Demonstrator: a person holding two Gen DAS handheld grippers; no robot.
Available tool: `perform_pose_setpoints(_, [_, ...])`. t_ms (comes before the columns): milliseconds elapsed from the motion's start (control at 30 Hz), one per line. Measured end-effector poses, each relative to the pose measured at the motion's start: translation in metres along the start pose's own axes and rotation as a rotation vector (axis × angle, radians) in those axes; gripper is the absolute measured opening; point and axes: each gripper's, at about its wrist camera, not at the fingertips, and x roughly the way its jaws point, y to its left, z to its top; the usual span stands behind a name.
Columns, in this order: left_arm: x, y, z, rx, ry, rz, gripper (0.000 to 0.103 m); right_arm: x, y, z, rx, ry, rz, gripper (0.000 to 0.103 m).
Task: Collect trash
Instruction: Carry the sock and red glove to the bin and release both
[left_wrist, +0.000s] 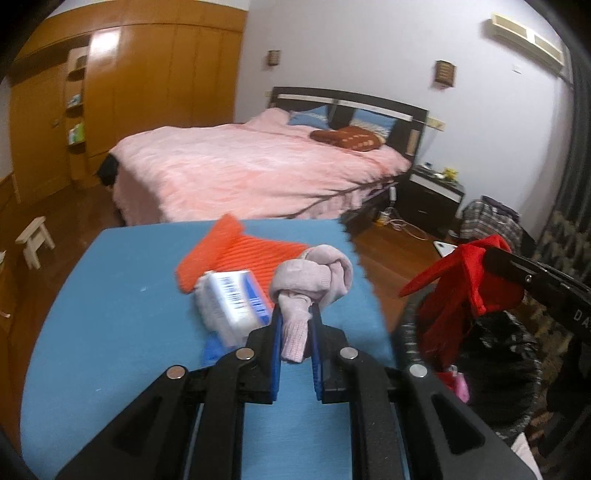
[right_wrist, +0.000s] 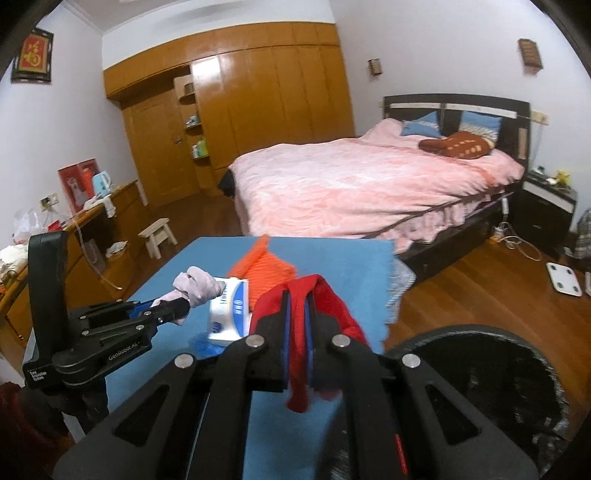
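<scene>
My left gripper (left_wrist: 297, 314) is shut on a balled pale pink sock (left_wrist: 314, 280), held above the blue table (left_wrist: 110, 302); the right wrist view shows the same sock (right_wrist: 197, 286) and the left gripper (right_wrist: 173, 306). My right gripper (right_wrist: 297, 299) is shut on a red cloth (right_wrist: 299, 354) that dangles between its pads. In the left wrist view that red cloth (left_wrist: 458, 288) hangs over a black-lined trash bin (left_wrist: 491, 354). An orange ribbed cloth (left_wrist: 236, 254) and a white and blue tissue pack (left_wrist: 232, 299) lie on the table.
The bin (right_wrist: 498, 369) stands on the wooden floor at the table's right edge. Beyond the table is a bed with a pink cover (left_wrist: 251, 166), a black nightstand (left_wrist: 432, 192) and a wooden wardrobe (right_wrist: 240, 110). A small white stool (right_wrist: 159, 236) stands to the left.
</scene>
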Motion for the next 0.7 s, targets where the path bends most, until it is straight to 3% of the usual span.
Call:
perform_pose_setpoints(300, [0.011, -0.071, 0.009, 0.081, -0.008, -0.130, 0.013, -0.047, -0.055, -0.015, 0.038, -0.020, -0.134, 0.006])
perform_pose_setpoints(700, [0.037, -0.159, 0.002, 0.163, 0.009, -0.268, 0.013, -0.079, -0.118, -0.053, 0.123, 0.000, -0.278, 0.006])
